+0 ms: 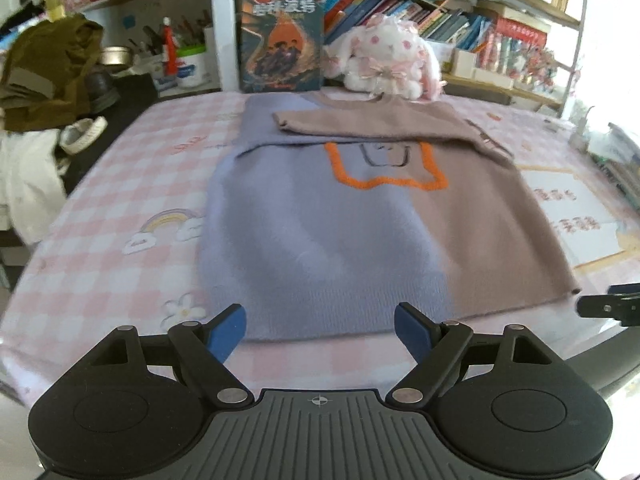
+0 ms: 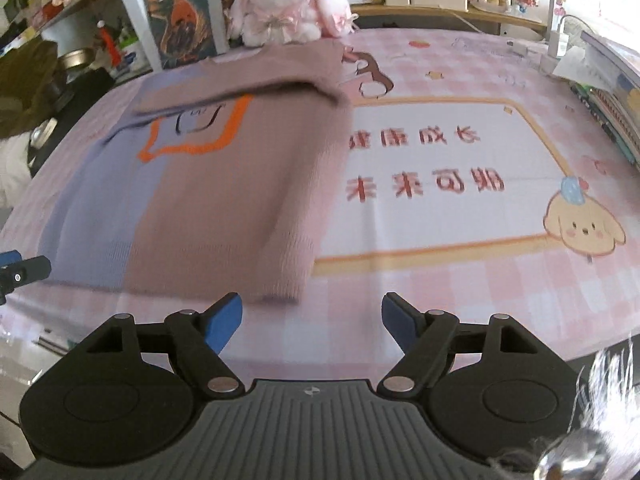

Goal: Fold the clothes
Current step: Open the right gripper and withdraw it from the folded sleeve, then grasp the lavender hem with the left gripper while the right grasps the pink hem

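Observation:
A sweater [image 1: 328, 232], half lavender and half mauve with an orange outline on the chest, lies flat on the pink checked tablecloth [image 1: 120, 200]. Both sleeves are folded across its upper part. My left gripper [image 1: 320, 334] is open and empty, just in front of the sweater's lavender hem. The sweater also shows in the right wrist view [image 2: 208, 200]. My right gripper [image 2: 312, 322] is open and empty, in front of the mauve hem corner. The tip of the right gripper shows at the right edge of the left wrist view [image 1: 608, 306].
A plush rabbit [image 1: 384, 60] and an upright book [image 1: 282, 40] stand behind the sweater's collar. Bookshelves [image 1: 460, 16] run along the back. An olive garment [image 1: 48, 72] and white cloth [image 1: 28, 184] pile at the left. Books [image 2: 612, 92] lie at the table's right edge.

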